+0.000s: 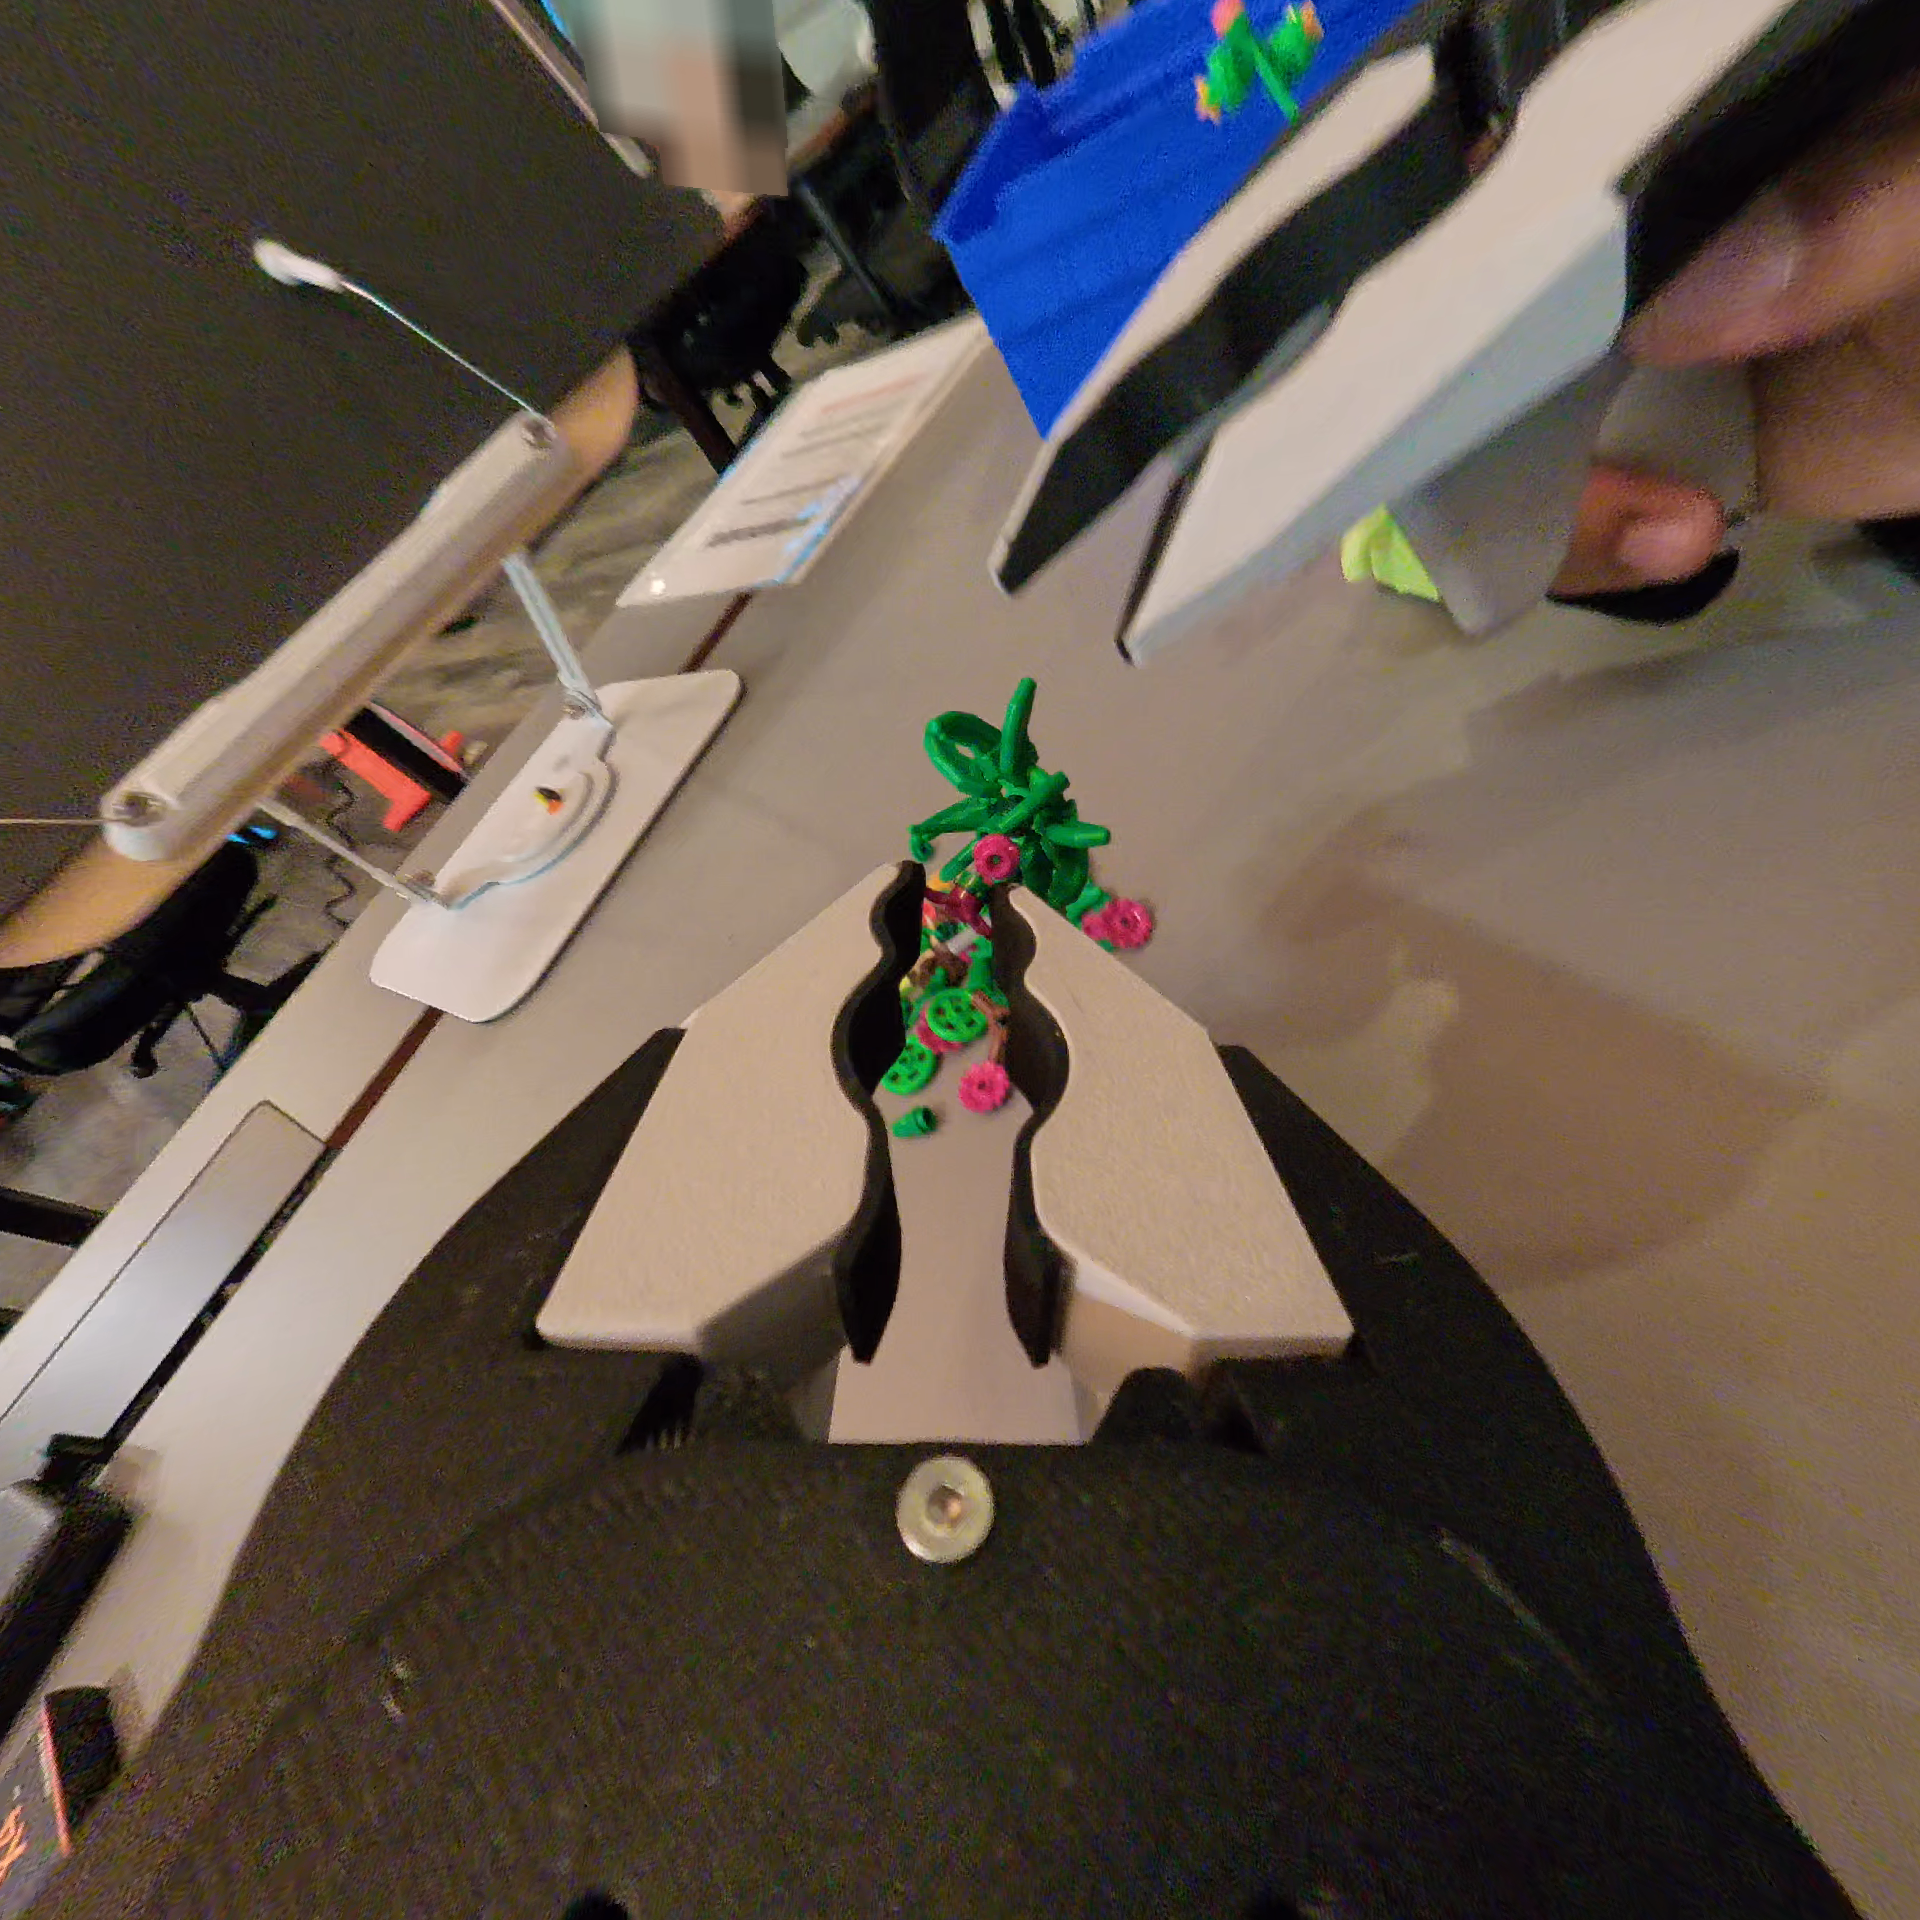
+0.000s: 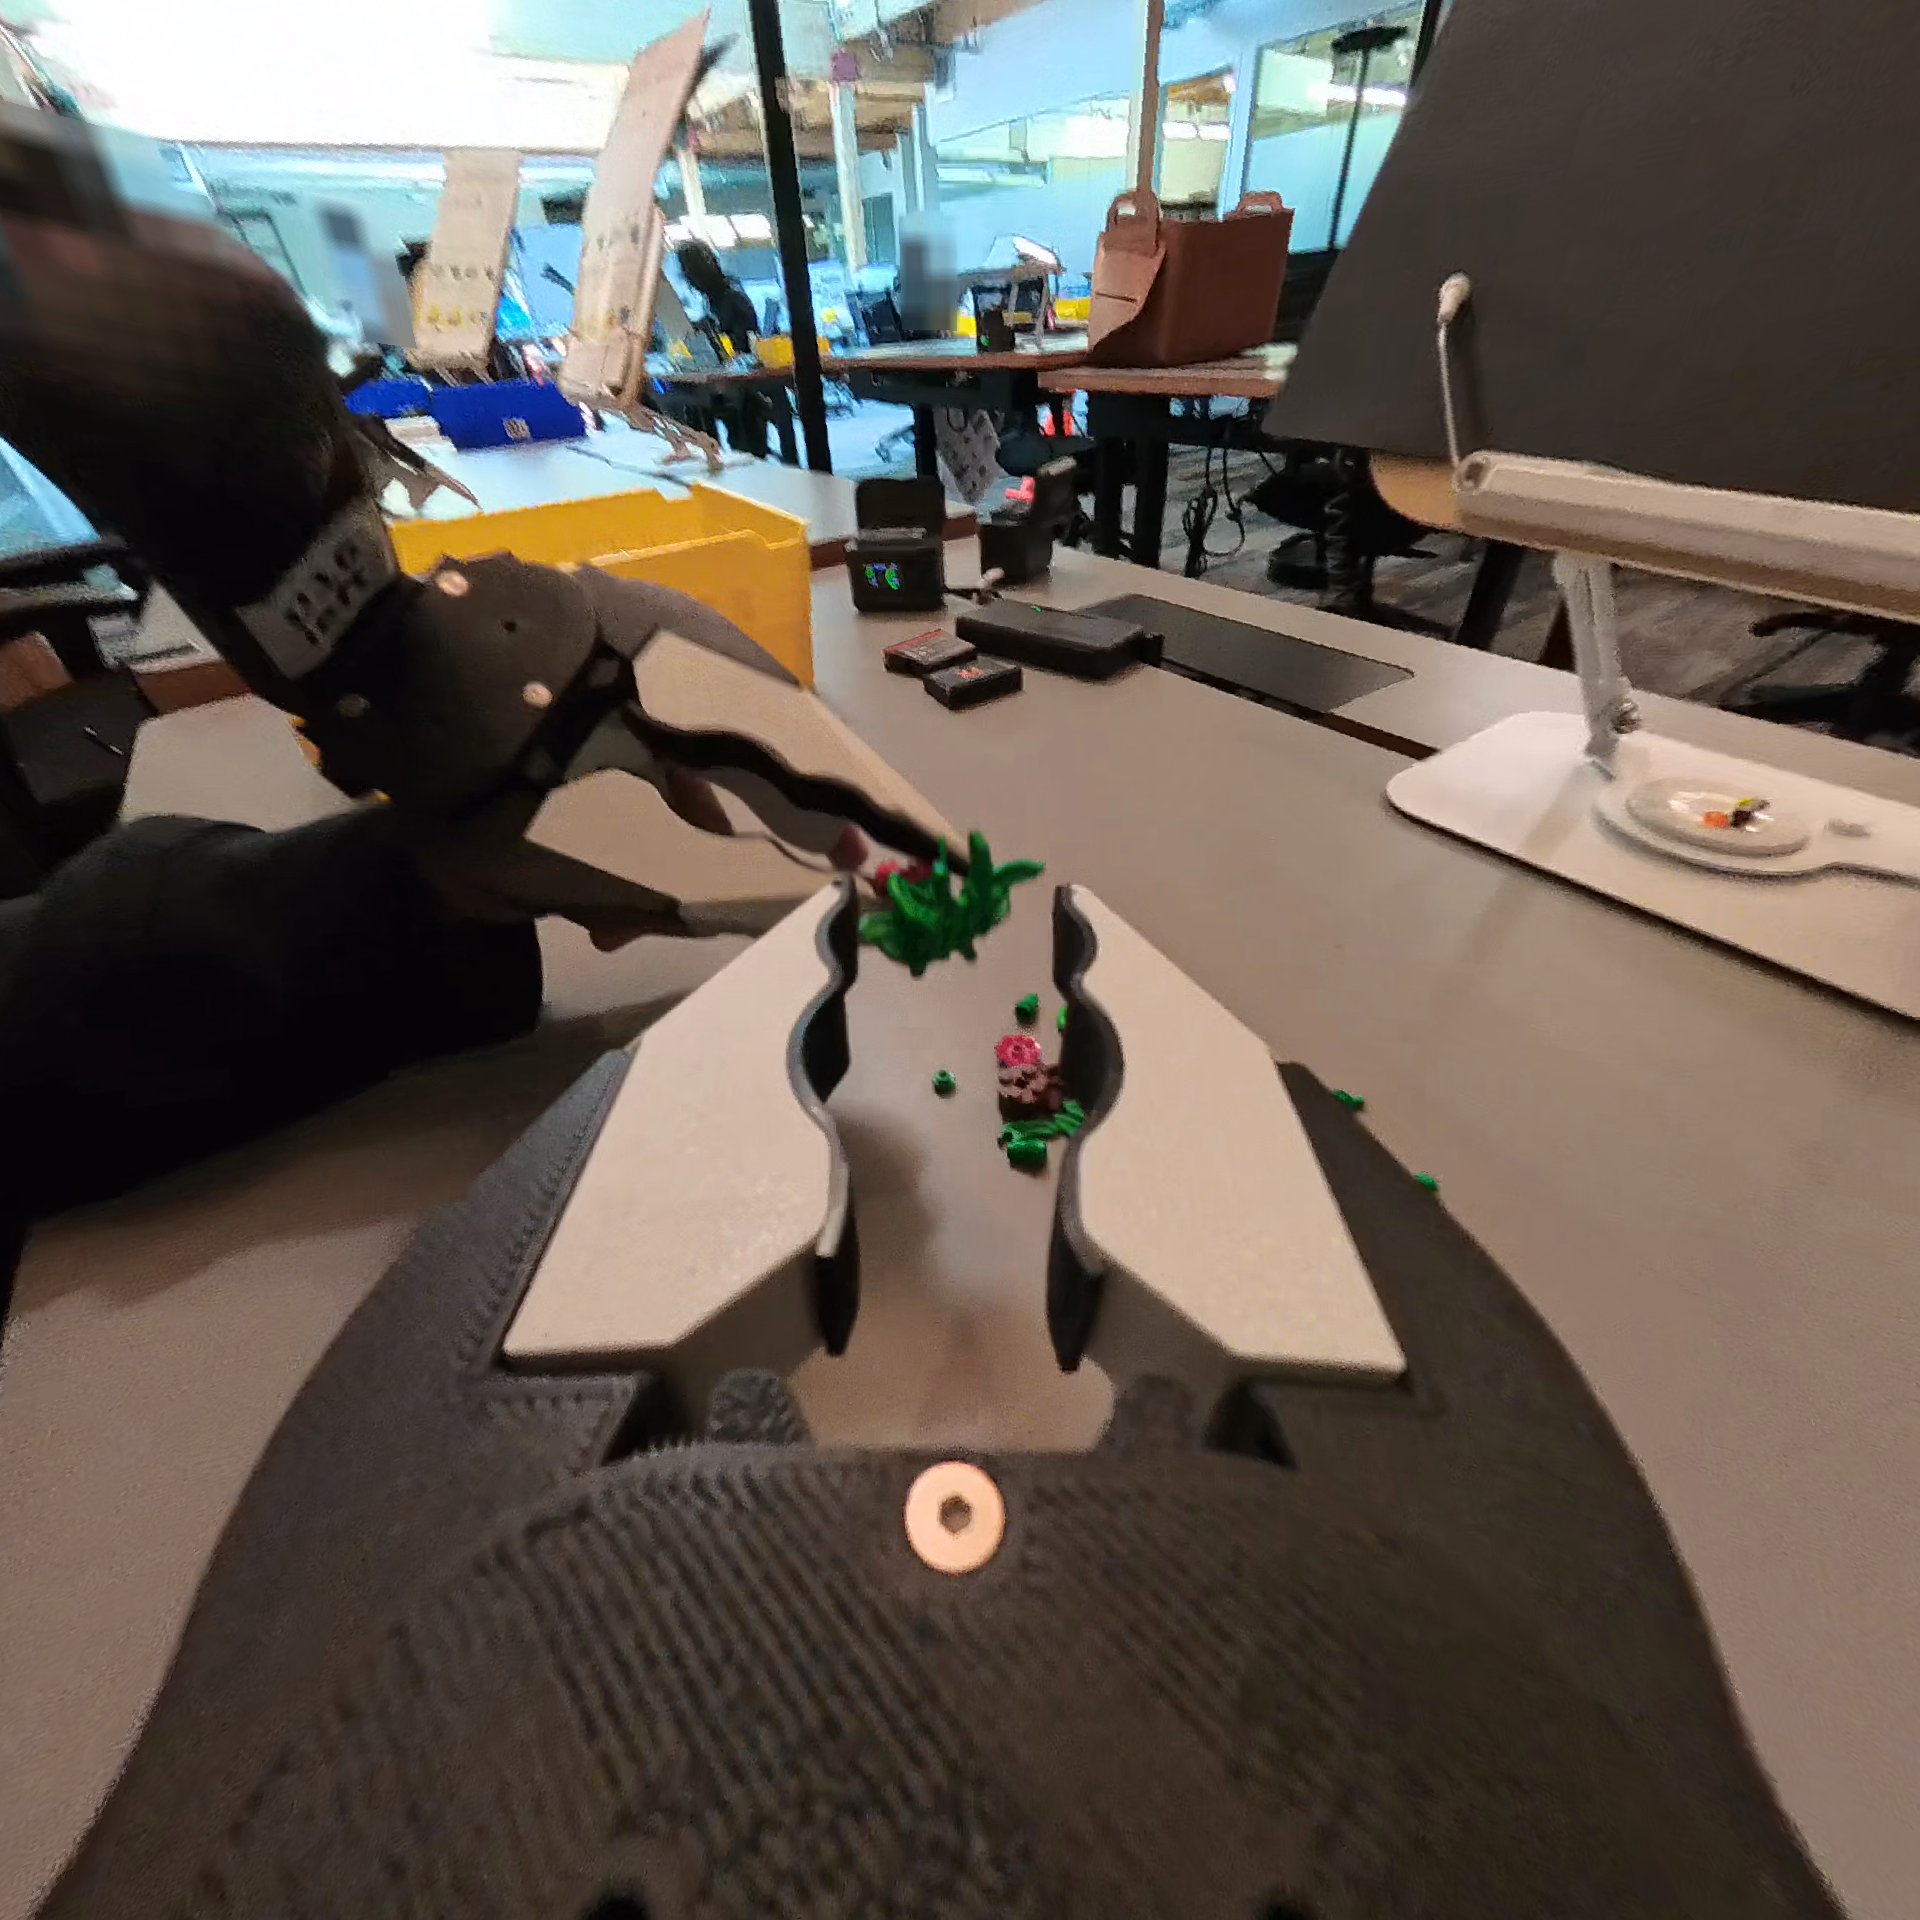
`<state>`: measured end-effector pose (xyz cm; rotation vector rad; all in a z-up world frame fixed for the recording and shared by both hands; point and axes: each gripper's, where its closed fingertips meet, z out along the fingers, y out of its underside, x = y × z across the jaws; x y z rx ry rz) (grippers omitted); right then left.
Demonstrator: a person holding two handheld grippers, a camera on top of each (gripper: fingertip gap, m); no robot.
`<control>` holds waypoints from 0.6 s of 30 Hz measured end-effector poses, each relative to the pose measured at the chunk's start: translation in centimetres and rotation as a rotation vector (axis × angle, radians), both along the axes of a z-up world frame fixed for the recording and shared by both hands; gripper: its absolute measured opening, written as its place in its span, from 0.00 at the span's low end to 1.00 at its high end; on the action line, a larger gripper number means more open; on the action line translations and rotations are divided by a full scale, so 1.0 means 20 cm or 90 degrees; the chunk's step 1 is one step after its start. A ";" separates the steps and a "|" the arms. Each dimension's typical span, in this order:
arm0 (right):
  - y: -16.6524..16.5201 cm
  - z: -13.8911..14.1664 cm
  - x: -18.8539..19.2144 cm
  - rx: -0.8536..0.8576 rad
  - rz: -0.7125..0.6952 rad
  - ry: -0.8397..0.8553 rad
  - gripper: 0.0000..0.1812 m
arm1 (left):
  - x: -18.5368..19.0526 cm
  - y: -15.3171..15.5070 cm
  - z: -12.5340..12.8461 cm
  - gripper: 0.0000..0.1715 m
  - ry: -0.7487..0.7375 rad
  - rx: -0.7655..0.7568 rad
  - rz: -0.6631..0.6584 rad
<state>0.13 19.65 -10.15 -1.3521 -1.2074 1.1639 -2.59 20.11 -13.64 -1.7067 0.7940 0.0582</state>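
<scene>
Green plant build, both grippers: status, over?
Left gripper shut on green plant build at its base. Right gripper open, empty, beside it. Loose pink and green pieces on table between right fingers.

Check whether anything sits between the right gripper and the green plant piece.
Nothing visible does. The open right gripper faces the green plant piece directly; the left gripper pinches it. Only loose small pieces lie on the table below.

- I see a grey worktop point(image 2: 1299, 935) under a white desk lamp point(image 2: 1662, 520).
- Behind: brown desks point(image 2: 987, 364), a yellow bin point(image 2: 665, 561), bright office windows point(image 2: 1039, 104).
</scene>
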 end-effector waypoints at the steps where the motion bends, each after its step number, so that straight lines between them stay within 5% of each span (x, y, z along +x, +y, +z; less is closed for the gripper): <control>1: 0.00 -0.02 0.00 0.005 -0.006 -0.014 0.19 | 0.00 0.01 0.03 0.05 -0.008 0.024 0.008; 8: -0.02 -0.02 -0.02 -0.111 0.039 0.014 0.20 | 0.03 0.02 0.14 0.05 0.077 0.158 0.061; 18: 0.00 -0.02 -0.01 -0.040 -0.002 -0.009 0.14 | 0.12 0.03 0.14 0.05 0.088 0.175 0.081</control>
